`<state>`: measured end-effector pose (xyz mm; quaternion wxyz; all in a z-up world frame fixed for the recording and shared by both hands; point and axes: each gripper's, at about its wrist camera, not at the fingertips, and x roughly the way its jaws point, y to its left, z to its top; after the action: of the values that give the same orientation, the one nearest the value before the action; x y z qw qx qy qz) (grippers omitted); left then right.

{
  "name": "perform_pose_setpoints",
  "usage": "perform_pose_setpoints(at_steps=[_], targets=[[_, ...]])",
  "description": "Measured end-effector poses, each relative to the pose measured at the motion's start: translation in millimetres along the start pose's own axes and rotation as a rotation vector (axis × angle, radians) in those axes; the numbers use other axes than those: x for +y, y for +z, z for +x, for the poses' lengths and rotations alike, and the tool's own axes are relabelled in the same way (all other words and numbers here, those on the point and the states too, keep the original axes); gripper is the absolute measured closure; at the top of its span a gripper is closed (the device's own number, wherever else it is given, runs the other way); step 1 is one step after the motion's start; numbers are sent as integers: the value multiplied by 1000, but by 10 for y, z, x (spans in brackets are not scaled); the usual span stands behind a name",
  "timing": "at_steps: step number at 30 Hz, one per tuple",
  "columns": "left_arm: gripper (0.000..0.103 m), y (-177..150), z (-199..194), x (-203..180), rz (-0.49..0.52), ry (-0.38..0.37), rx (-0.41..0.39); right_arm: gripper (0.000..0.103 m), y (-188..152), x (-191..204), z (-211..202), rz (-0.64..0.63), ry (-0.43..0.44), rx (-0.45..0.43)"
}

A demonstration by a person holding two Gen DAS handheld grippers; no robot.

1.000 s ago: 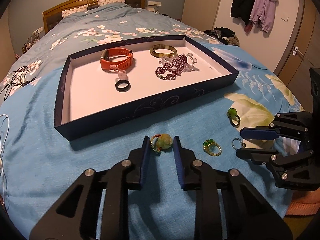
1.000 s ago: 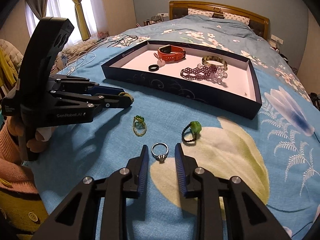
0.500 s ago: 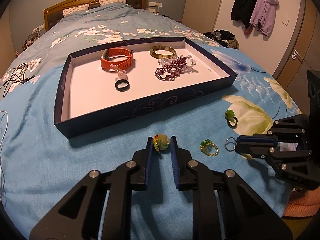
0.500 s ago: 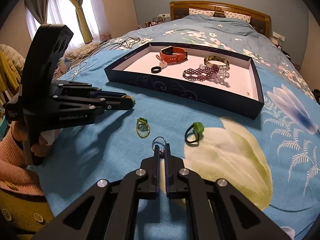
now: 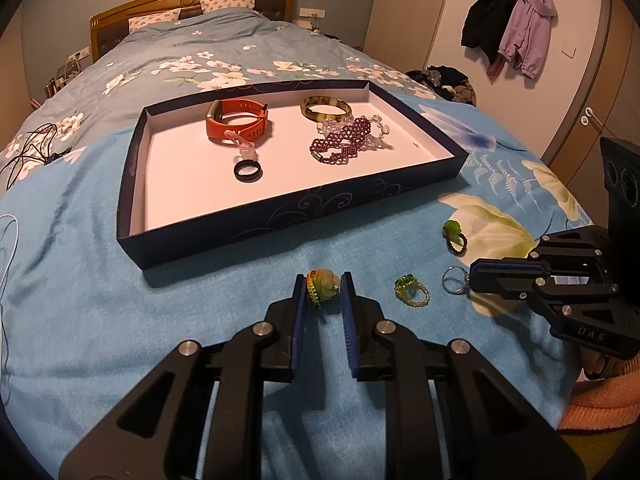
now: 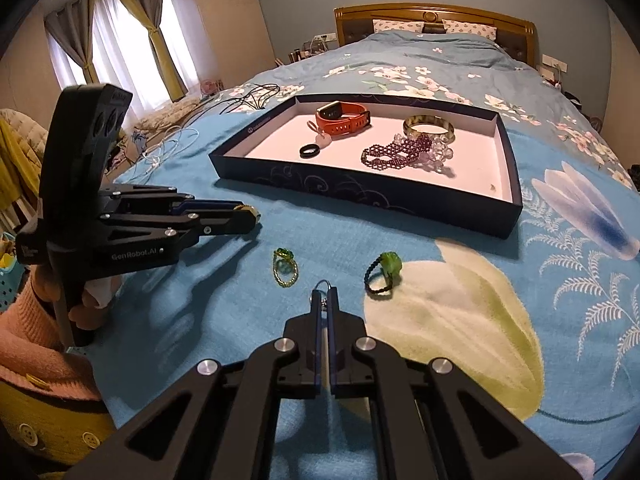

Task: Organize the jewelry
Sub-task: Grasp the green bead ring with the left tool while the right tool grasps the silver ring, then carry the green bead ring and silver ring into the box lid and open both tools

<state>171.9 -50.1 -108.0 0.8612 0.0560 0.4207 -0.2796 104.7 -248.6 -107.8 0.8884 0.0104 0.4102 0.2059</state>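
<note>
A dark blue tray (image 5: 280,216) (image 6: 360,194) lies on the bed, holding an orange watch band (image 5: 236,122), a bangle (image 5: 326,107), a purple bead bracelet (image 5: 340,142) and a black ring (image 5: 248,171). My left gripper (image 5: 323,285) is shut on a pale green stone ring (image 5: 323,283), just above the blanket in front of the tray. My right gripper (image 6: 325,296) is shut on a silver ring (image 5: 454,279) (image 6: 322,285). A green and gold ring (image 5: 410,291) (image 6: 285,266) and a green bead ring with a dark band (image 5: 455,234) (image 6: 383,270) lie on the blanket between the grippers.
The blue floral bedspread (image 6: 480,320) covers the whole bed. Cables (image 6: 168,148) lie at the bed's left side. Coats (image 5: 508,24) hang on the wall to the right. The wooden headboard (image 5: 192,4) is at the far end.
Both grippers closed: the left around the pale green stone ring, the right on the silver ring. Both then lifted slightly and shifted toward the tray.
</note>
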Motion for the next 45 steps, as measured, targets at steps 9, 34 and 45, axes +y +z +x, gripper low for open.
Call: perform_pose_setpoints(at_steps=[9,34,45], targets=[[86,0,-58,24,-4,-4,-14,91,24,-15,25,3,-6,16],[86,23,-115,60,-12,-13,-33,88,127,81,2,-52,-47,-24],[86,225,-262,81,0,-5,-88,88,419,-34,-114,-53,-55,-100]])
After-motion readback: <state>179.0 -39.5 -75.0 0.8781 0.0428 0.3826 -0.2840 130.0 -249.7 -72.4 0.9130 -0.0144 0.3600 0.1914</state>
